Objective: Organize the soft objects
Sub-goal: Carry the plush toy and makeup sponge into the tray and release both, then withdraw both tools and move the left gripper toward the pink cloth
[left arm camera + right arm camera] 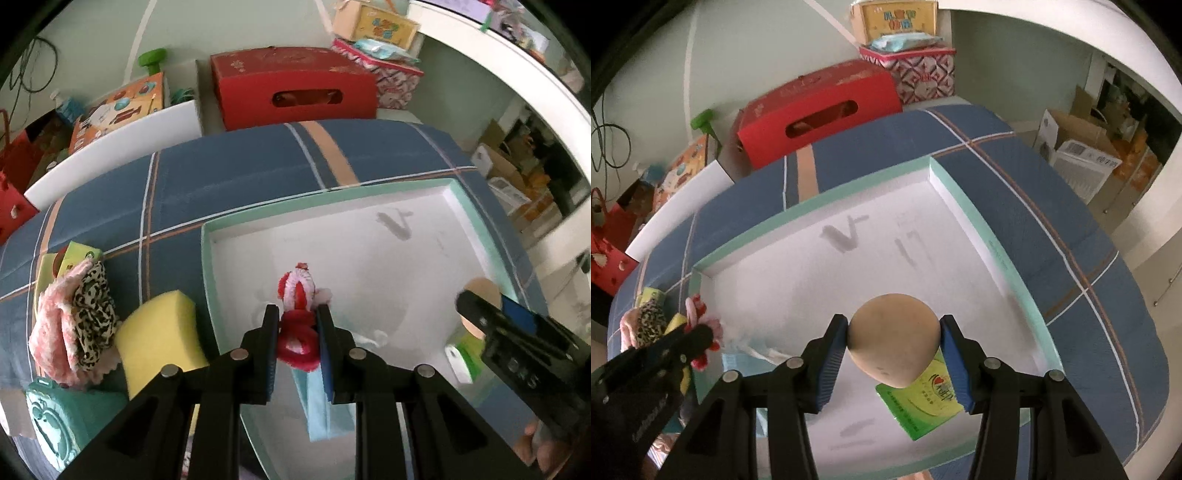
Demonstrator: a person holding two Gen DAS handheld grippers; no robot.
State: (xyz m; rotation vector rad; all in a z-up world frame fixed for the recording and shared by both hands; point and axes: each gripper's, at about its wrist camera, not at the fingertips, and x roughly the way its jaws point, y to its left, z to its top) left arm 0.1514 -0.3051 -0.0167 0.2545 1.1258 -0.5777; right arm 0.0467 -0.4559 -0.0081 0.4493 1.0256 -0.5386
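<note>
red and white fuzzy pipe-cleaner toy (298,295) pinched by left gripper (297,314), tan egg-shaped sponge (894,343) clamped by right gripper (894,332), both held over white mint-rimmed tray (964,206), yellow foam block (159,332) at nine o'clock of tray

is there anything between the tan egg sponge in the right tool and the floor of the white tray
Partly. A green tissue pack lies on the tray floor just under the tan egg-shaped sponge held by the right tool. The floor farther in is bare.

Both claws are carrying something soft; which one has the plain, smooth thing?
The right claw, holding a smooth tan egg-shaped sponge; the left claw grips a fuzzy red-and-white toy.
</note>
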